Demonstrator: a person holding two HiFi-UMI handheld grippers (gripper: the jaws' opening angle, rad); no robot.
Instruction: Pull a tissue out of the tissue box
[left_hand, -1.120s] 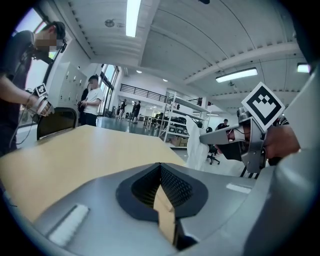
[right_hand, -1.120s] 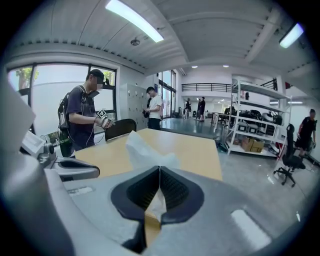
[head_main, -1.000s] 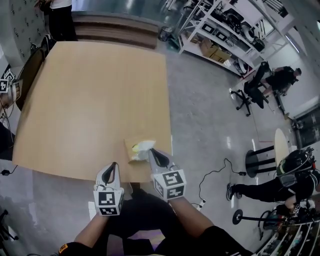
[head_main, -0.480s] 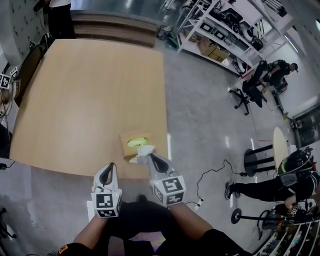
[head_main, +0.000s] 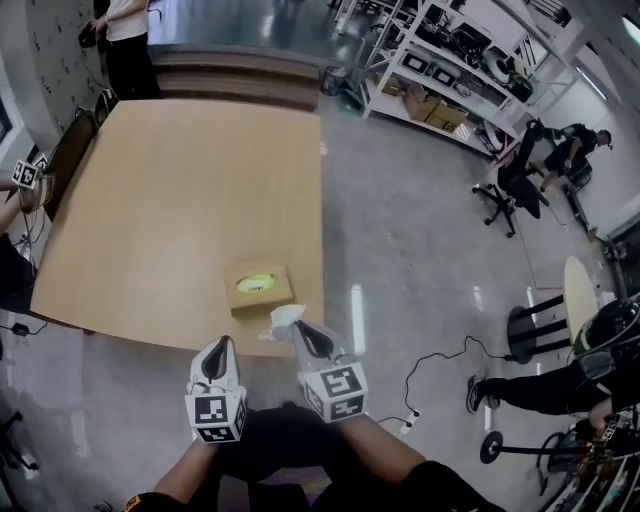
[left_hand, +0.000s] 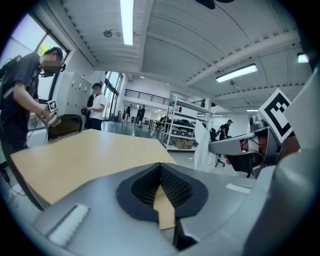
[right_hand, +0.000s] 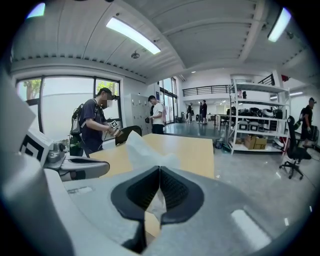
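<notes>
The tan tissue box (head_main: 259, 287) with a green oval opening lies on the wooden table (head_main: 150, 200) near its front edge. My right gripper (head_main: 298, 327) is shut on a white tissue (head_main: 284, 318), which hangs free in the air just in front of the table edge, apart from the box. In the right gripper view the tissue (right_hand: 145, 150) rises crumpled out of the shut right gripper (right_hand: 159, 170). My left gripper (head_main: 224, 342) is to the left of it, shut with nothing in it; its left gripper view shows the pads meeting (left_hand: 160, 166). Both gripper views hide the box.
A dark chair (head_main: 70, 150) stands at the table's left side, with people beyond it (head_main: 125, 40). White shelving (head_main: 450, 70) and office chairs (head_main: 505, 185) fill the back right. A cable (head_main: 430, 360) lies on the grey floor to my right.
Both grippers have drawn back from the table toward me. The tissue has come out of the box with the right gripper, and the box now lies farther ahead.
</notes>
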